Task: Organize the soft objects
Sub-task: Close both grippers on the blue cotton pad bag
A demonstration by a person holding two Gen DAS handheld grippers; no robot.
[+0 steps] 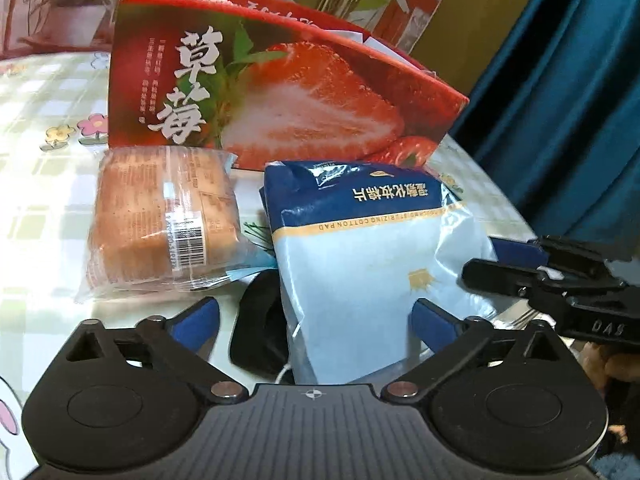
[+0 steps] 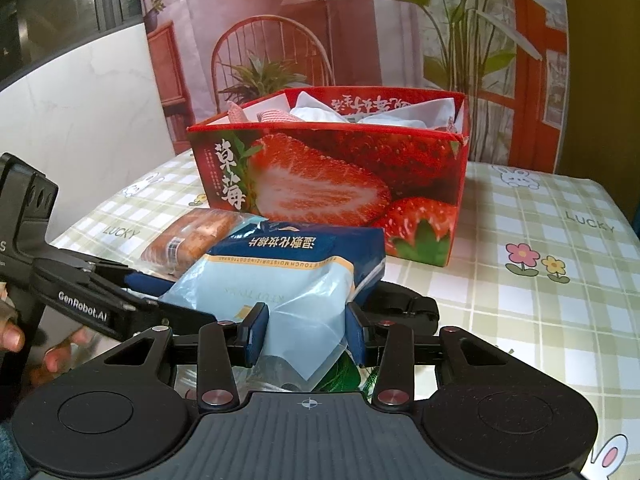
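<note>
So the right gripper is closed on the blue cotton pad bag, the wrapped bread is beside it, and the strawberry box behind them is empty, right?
Not quite: the strawberry box is not empty. The right wrist view shows white and pink items inside it. The rest stands: the right gripper has its jaws on the blue cotton pad bag, and the wrapped bread lies beside it.

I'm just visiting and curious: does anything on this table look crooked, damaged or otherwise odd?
Slightly. The blue cotton pad bag is crumpled and tilted, its print upside down, with the right gripper around its lower end. The strawberry box has a small tear at its front right top corner. Nothing spilled.
</note>
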